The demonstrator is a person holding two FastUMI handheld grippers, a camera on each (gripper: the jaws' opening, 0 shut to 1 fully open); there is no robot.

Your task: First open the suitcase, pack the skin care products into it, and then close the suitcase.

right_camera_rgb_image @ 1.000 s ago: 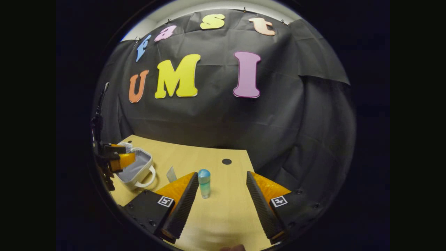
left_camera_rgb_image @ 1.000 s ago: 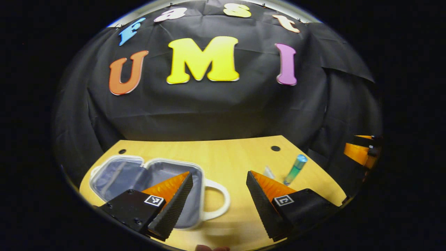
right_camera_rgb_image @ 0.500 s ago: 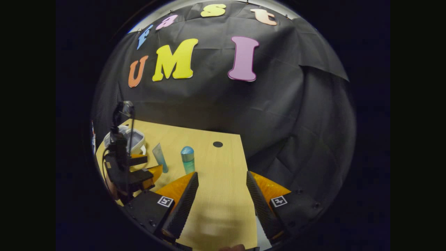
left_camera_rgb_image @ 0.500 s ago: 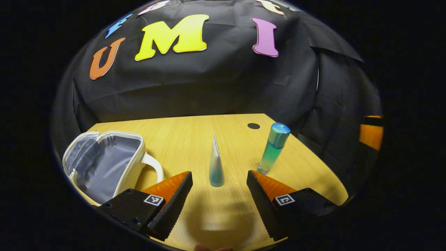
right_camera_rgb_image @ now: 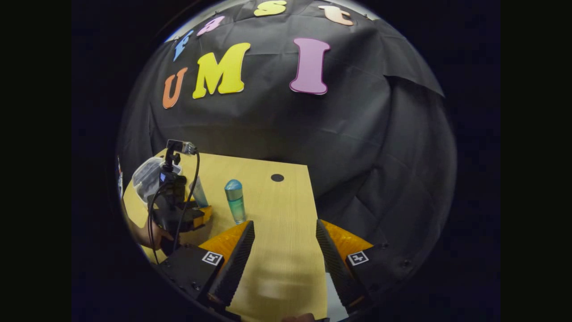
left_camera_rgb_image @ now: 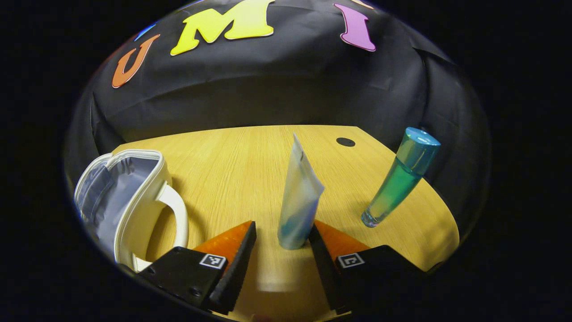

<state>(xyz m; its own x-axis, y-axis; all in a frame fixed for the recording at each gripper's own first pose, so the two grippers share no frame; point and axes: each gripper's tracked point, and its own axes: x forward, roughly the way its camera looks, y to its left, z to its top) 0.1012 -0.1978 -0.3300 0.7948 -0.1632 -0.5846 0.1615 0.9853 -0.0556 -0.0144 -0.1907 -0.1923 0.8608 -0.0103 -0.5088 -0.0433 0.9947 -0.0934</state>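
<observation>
The left gripper (left_camera_rgb_image: pixel 279 239) hangs low over the worktop (left_camera_rgb_image: pixel 232 165) with its fingers spread wide. A pale tube (left_camera_rgb_image: pixel 298 197) stands cap-down between them, close to the right finger; whether it touches is unclear. The open white suitcase (left_camera_rgb_image: pixel 120 197) lies to the left, and a teal bottle (left_camera_rgb_image: pixel 399 176) stands upright to the right, well apart. The right gripper (right_camera_rgb_image: pixel 283 250) is also spread wide and holds nothing, with bare worktop between its fingers; the bottle stands beyond its left finger.
</observation>
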